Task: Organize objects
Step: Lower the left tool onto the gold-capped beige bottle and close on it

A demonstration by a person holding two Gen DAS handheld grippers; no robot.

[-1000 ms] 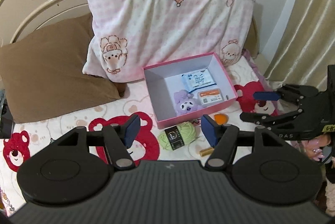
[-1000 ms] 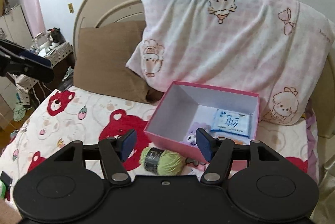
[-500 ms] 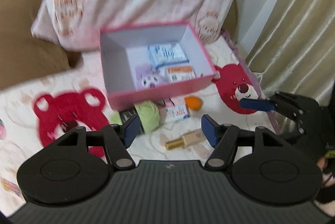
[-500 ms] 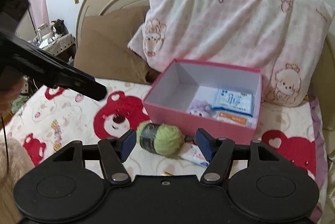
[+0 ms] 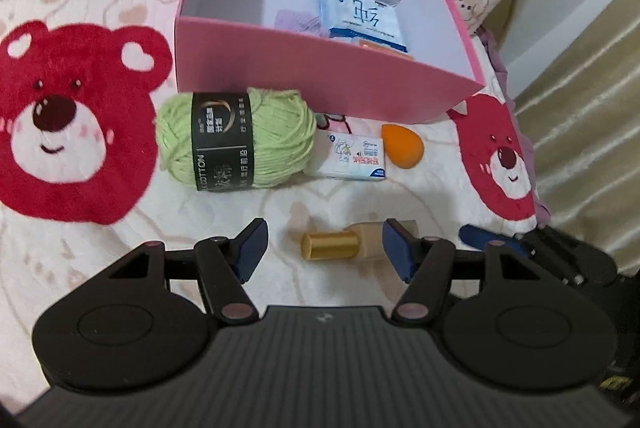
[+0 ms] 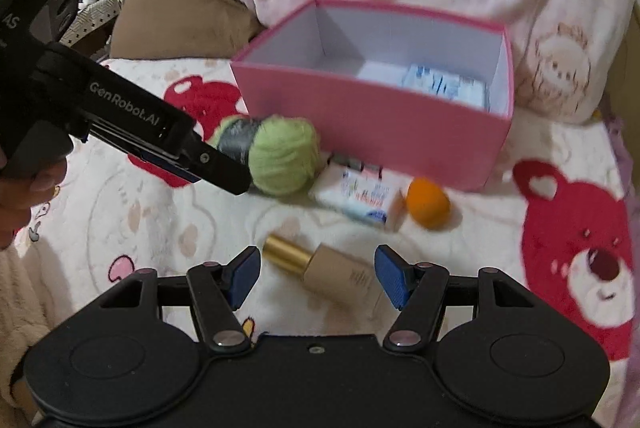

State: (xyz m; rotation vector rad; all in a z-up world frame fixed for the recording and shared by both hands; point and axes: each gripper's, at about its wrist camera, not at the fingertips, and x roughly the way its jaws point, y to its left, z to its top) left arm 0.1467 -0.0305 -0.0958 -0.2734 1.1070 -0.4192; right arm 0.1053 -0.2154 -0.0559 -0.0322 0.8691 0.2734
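Coming down on the loose stuff in front of the pink box (image 5: 320,84) on the bed (image 5: 100,228), so I'd call this the reach-in for the next pick. Both tongs are roughly half open with nothing in them. The left tongs (image 5: 324,248) have just closed a touch, with the gold-capped bottle (image 5: 344,246) lying on its side between the pads but not pinched. The right tongs (image 6: 316,276) frame that same bottle from the other side. The green yarn ball (image 5: 236,140), small white carton (image 5: 354,156) and orange sponge (image 5: 402,146) sit just outside the box wall; a tissue pack (image 5: 360,16) is already inside. My guess at the next move: one pair drops around the bottle, squeezes across its body, then carries it over the rim.
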